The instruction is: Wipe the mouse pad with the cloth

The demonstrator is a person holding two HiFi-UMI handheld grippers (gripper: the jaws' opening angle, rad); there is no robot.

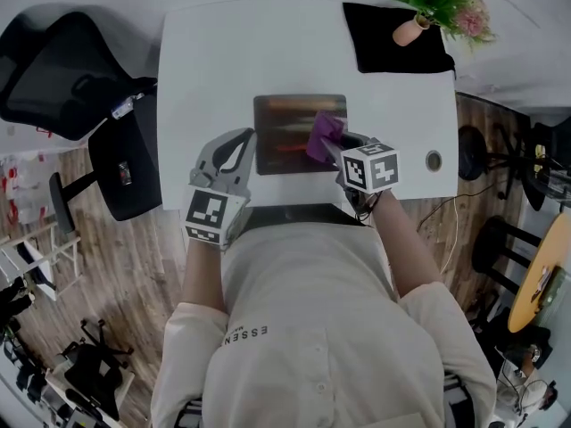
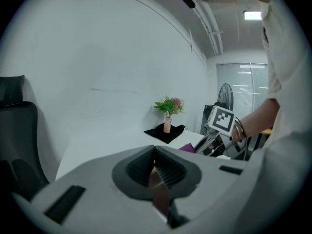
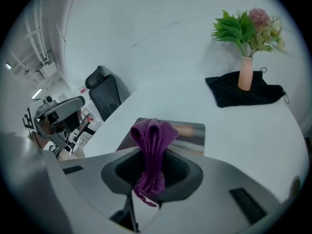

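A dark mouse pad [image 1: 290,132] with reddish streaks lies flat in the middle of the white table [image 1: 205,69]. My right gripper [image 1: 335,147] is shut on a purple cloth [image 1: 323,133], which bunches over the pad's right part. In the right gripper view the cloth [image 3: 152,145] stands up between the jaws of the right gripper [image 3: 153,168], with the mouse pad [image 3: 190,133] just beyond. My left gripper [image 1: 251,141] is at the pad's left edge. In the left gripper view the left gripper [image 2: 157,172] is shut on a thin brown sheet, the mouse pad [image 2: 158,191].
A black cloth [image 1: 384,47] lies at the table's back right with a pink vase of flowers [image 1: 412,30] on it. A round cable hole [image 1: 434,160] is near the right edge. A black office chair [image 1: 62,78] stands left of the table.
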